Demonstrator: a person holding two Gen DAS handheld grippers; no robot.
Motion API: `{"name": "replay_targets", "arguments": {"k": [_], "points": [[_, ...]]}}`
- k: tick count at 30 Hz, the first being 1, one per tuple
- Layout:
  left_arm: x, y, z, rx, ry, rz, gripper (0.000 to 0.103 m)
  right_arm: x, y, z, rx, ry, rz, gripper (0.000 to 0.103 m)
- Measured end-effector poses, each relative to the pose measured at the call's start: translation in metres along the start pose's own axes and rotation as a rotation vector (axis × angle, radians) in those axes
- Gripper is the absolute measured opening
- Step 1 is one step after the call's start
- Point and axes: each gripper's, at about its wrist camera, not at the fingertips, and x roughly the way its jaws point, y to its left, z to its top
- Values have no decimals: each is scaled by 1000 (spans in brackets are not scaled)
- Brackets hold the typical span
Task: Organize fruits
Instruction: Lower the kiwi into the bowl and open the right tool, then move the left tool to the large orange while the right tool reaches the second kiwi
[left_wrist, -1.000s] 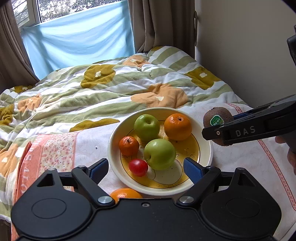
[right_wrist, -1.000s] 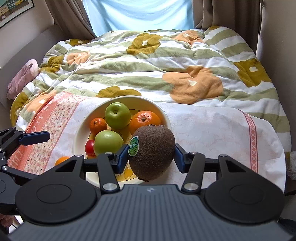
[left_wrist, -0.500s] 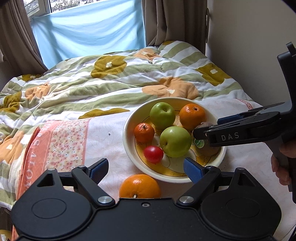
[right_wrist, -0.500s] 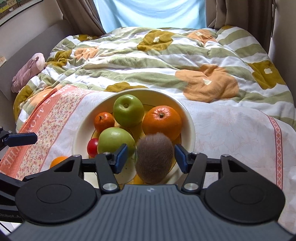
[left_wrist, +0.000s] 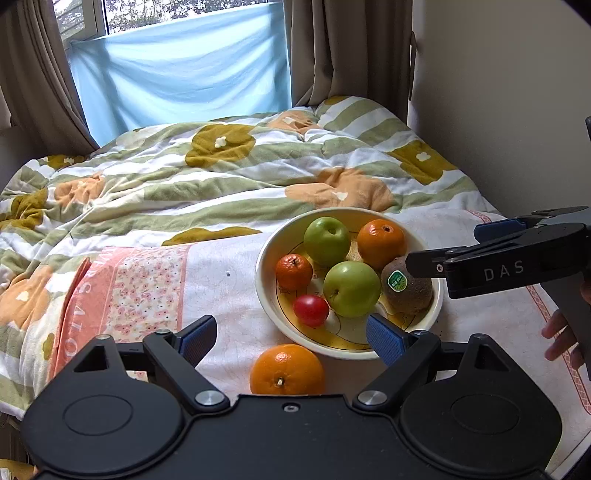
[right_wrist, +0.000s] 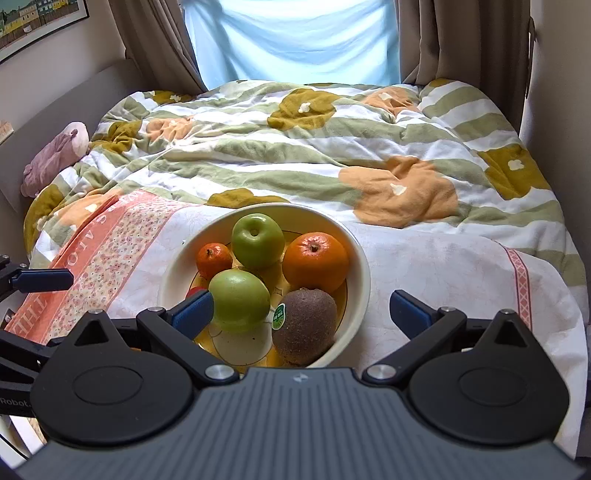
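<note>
Floral cloth (left_wrist: 147, 291): lay at the left over the striped quilt (left_wrist: 221, 177), pink border with lettering.
Left gripper (left_wrist: 288, 338): fingers spread wide, holding nothing; the loose orange sat between and just ahead of the blue pads (left_wrist: 197, 338).
Loose orange (left_wrist: 287, 369): rested on the cloth outside the bowl, just beside its near rim.
Bowl (left_wrist: 266, 258): cream with yellow inside, stood on the cloth right of centre.
Small mandarin (right_wrist: 213, 260): in the bowl, left side.
Red tomato (left_wrist: 311, 310): in the bowl, near-left, beside the near green apple.
Green apples: one at the far side (right_wrist: 258, 240), one nearer (right_wrist: 239, 301), both in the bowl.
Large orange (right_wrist: 315, 261): in the bowl, far right.
Kiwi (right_wrist: 304, 326): lay in the bowl at its near-right wall, green sticker showing, touching the near apple and just below the large orange.
Right gripper (right_wrist: 301, 308): fingers wide apart, gripping nothing; the kiwi lay free between them, touching neither pad.
Pink plush toy (right_wrist: 55, 157): seen in the right wrist view only, at the quilt's far left edge.
</note>
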Motion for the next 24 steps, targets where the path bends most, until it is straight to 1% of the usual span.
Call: {"name": "replay_targets", "arguments": {"k": [5,9,14,18,24], "points": [[-24,5,-2,-2,-43,-6,91,-29,10,-1,14,-11,-2,103],[-45,11,-6,2,-75,-12,91,-54,23,-2,17,-26,-34,103],[-71,22,-13,4,-112,-17,91,-83,36,-7,63,-51,-39,103],[-87,32,-24,4,-129,-20,91,-102,48,-17,88,-66,-56,103],[-103,47,-44,11,-134,-36,91,-121,68,-40,112,-84,-123,103]]}}
